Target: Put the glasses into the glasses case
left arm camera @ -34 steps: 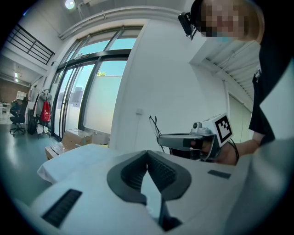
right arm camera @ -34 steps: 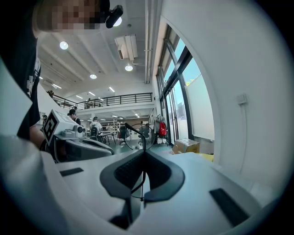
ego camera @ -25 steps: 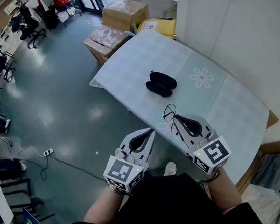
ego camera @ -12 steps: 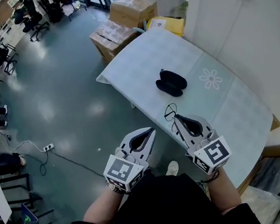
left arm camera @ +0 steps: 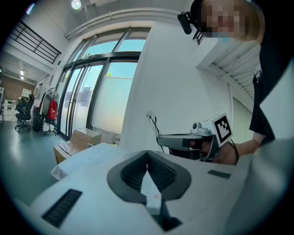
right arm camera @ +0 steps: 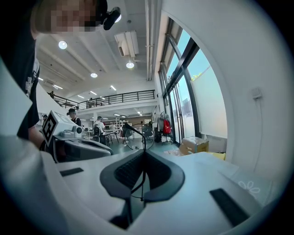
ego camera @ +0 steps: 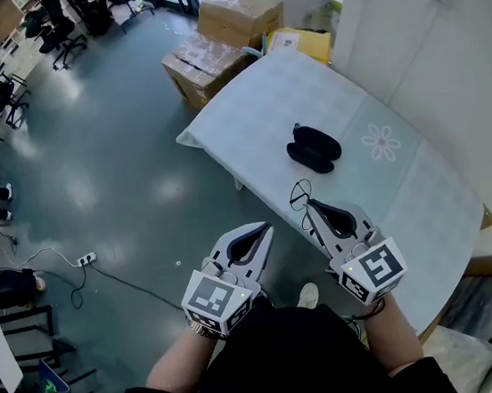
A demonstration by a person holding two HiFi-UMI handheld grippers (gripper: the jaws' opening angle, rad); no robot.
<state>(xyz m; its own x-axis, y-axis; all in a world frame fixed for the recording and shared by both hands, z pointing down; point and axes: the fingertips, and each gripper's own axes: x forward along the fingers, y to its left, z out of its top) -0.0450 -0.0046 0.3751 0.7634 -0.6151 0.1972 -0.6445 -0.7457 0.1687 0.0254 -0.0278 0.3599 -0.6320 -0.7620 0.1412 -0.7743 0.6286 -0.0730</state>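
Where right fingers [right arm camera: 123, 172] meet (apparently), glasses [ego camera: 299, 197] hang.

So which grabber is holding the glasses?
The right gripper: its jaws are shut on the thin black glasses, whose lenses stick out past its tip. The left gripper is shut on nothing.

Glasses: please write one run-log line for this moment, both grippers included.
right gripper: shut on glasses | left gripper: shut, empty | glasses case: on table | glasses: not yet in case
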